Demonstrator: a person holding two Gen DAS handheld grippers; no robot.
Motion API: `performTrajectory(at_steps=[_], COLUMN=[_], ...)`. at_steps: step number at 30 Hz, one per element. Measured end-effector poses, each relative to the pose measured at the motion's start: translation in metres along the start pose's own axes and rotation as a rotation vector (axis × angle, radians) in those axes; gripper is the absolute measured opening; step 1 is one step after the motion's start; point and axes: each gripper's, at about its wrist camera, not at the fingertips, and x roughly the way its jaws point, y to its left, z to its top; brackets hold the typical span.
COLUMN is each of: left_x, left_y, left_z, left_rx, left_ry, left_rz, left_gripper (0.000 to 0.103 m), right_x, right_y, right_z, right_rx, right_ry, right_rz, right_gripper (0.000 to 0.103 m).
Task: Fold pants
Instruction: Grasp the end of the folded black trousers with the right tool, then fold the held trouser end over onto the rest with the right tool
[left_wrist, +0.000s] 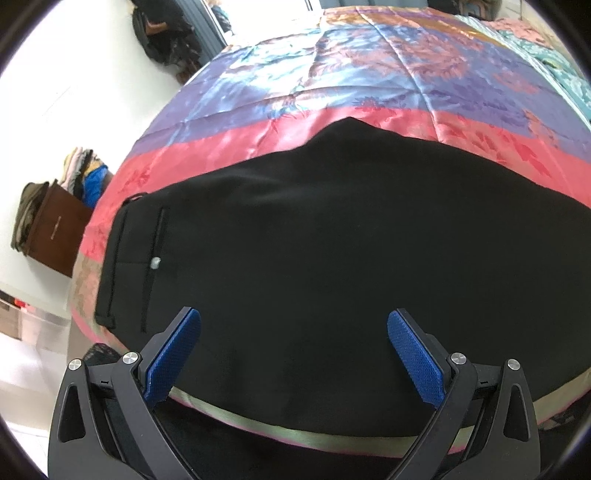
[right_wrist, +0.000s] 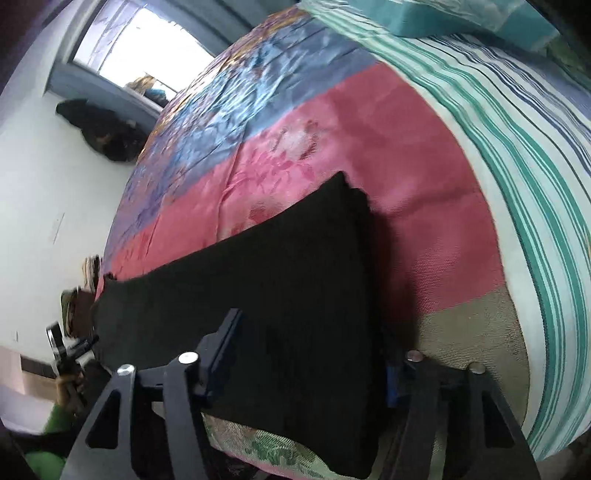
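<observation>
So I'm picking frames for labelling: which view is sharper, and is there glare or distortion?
Left wrist view: sharp, the pants a near-featureless black, sheen on the satin bedcover, strong fisheye bulge. Right wrist view: motion-smeared, especially the right tool and striped bedding; the window is blown out.

- Black pants (right_wrist: 258, 295) lie flat across pink band of satin bedspread (right_wrist: 406, 147), hem end to the right.
- R gripper (right_wrist: 310, 354) low over hem end; fingers either side of cloth, right one mostly hidden, contact unclear.
- Striped sheet (right_wrist: 517, 147) beyond bedspread on right.
- Window (right_wrist: 140, 40) top left.
</observation>
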Motion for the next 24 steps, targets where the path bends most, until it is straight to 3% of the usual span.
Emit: performTrajectory(at_steps=[4,5,6,8,15,24], left_x=[-0.004,-0.005,-0.005,-0.005,-0.003,0.007], left_y=[-0.008,-0.009,-0.009,-0.008,0.002,0.032], left_z=[0.001,0.001,0.001,0.001,-0.006,-0.023], left_rx=[0.020,0.022,0.022,0.013,-0.046,-0.125], left_ry=[-0.016,-0.018,-0.018,-0.018,-0.023,-0.029], left_rz=[-0.008,-0.008,-0.010,-0.022,-0.077,-0.152], left_gripper=[0.102,0.102,0.102,0.102,0.102,0.102], right_x=[-0.003,-0.004,-0.004,-0.010,-0.016,0.054], right_y=[-0.014,-0.015,-0.014,-0.003,0.061,0.207], right_z=[-0.003,-0.005,-0.008,-0.012,-0.029,-0.061], right_rx=[0.122,0.134,0.138,0.136,0.175,0.130], right_ry=[-0.022,-0.014,-0.009,-0.022,-0.104,-0.066], right_rz=[0.038,0.054,0.075,0.109,0.358,0.587], right_gripper=[0.032,0.018,0.015,0.014,0.014,0.014])
